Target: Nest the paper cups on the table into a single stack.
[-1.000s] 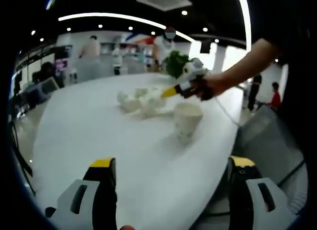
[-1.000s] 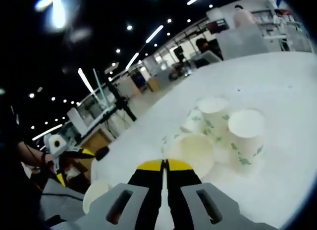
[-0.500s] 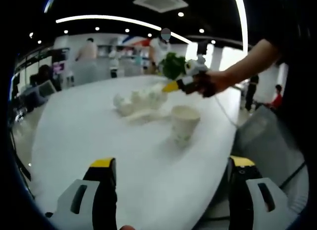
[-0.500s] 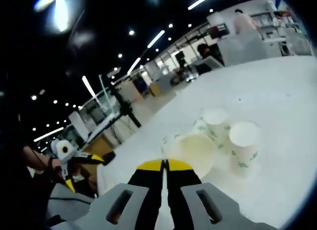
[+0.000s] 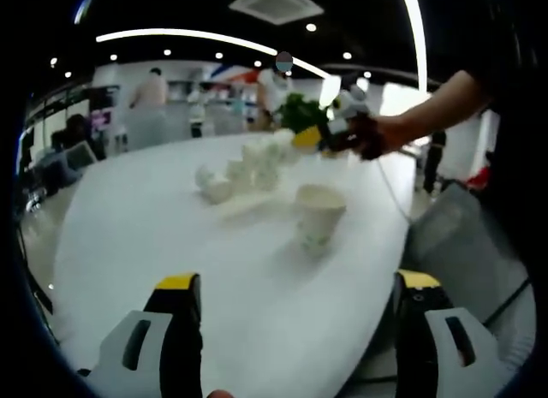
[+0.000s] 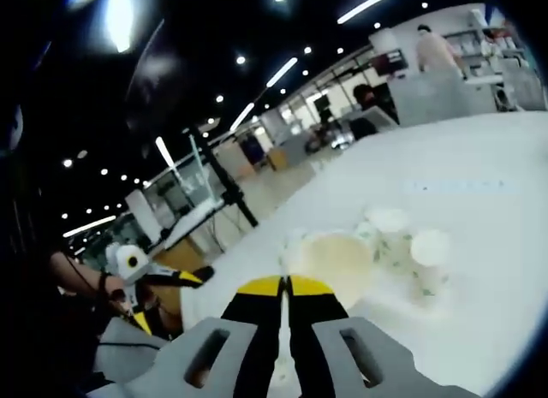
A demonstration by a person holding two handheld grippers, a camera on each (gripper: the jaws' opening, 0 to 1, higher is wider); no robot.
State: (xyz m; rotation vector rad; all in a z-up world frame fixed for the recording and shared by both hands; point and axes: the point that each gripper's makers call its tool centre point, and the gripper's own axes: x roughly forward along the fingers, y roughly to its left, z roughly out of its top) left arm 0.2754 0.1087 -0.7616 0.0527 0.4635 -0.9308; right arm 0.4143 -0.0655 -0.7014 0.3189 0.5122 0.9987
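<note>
Altogether, one white paper cup with green print (image 5: 318, 216) stands upright alone on the white oval table (image 5: 154, 244), nearer than a cluster of about four upturned white paper cups (image 5: 244, 171) at the far side. The left gripper (image 5: 295, 329) hangs over the near edge, jaws wide apart, holding nothing. The right gripper (image 6: 285, 305) has its yellow-tipped jaws pressed together on the rim of a cream paper cup (image 6: 336, 257). Compared with a second ago, that gripper has risen higher, away from the cluster.
</note>
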